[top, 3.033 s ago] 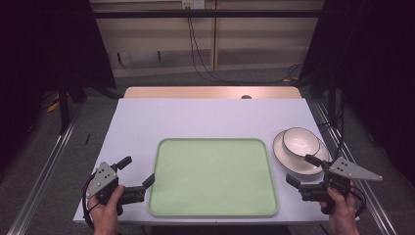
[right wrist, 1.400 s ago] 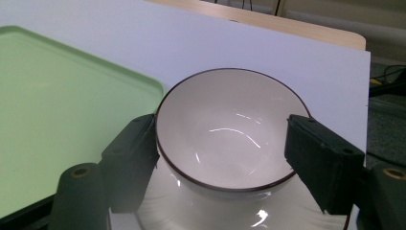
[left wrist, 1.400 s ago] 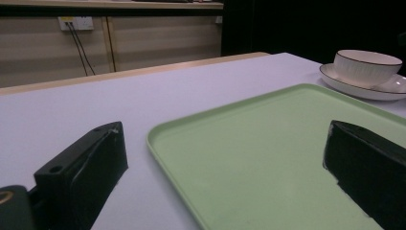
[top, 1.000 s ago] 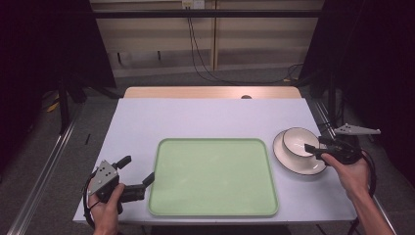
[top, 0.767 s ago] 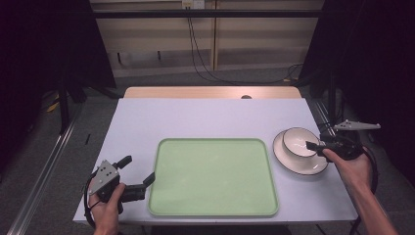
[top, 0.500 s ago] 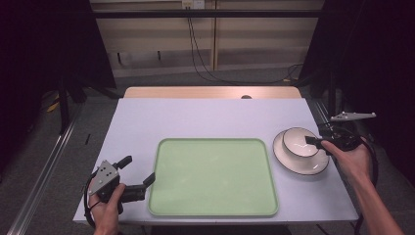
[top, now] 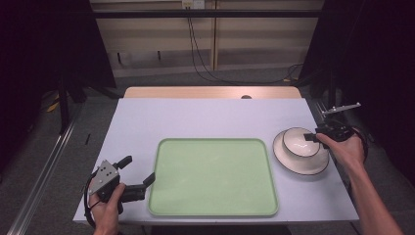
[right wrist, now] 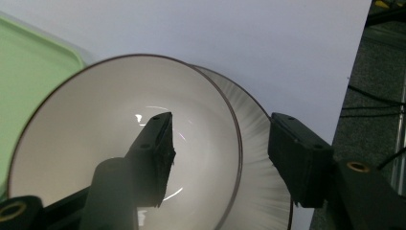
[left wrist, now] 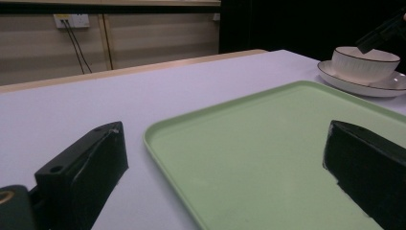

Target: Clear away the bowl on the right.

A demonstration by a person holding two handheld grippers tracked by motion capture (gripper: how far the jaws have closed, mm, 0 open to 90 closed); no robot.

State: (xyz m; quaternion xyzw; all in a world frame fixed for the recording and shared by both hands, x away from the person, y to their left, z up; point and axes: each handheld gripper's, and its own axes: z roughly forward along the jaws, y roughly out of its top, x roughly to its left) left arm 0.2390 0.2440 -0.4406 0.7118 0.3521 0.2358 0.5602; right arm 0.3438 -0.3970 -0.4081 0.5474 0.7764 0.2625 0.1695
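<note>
A lab-style recording bay, not a home; a bare white table point(top: 210, 117) stands between dark curtains point(top: 44, 44), with plain wood wall panels point(top: 161, 34) behind, a wall socket point(top: 192, 4) feeding loose black cables point(top: 205, 63), and a metal rail point(top: 44, 171) along the grey floor

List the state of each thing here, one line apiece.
bowl: upright, empty, sitting on the plate.
plate: flat on the table, right of the tray.
tray: empty, flat.
right gripper: jaws straddling the bowl's rim, closing in, not yet pressing.
left gripper: open, holding nothing.
</note>
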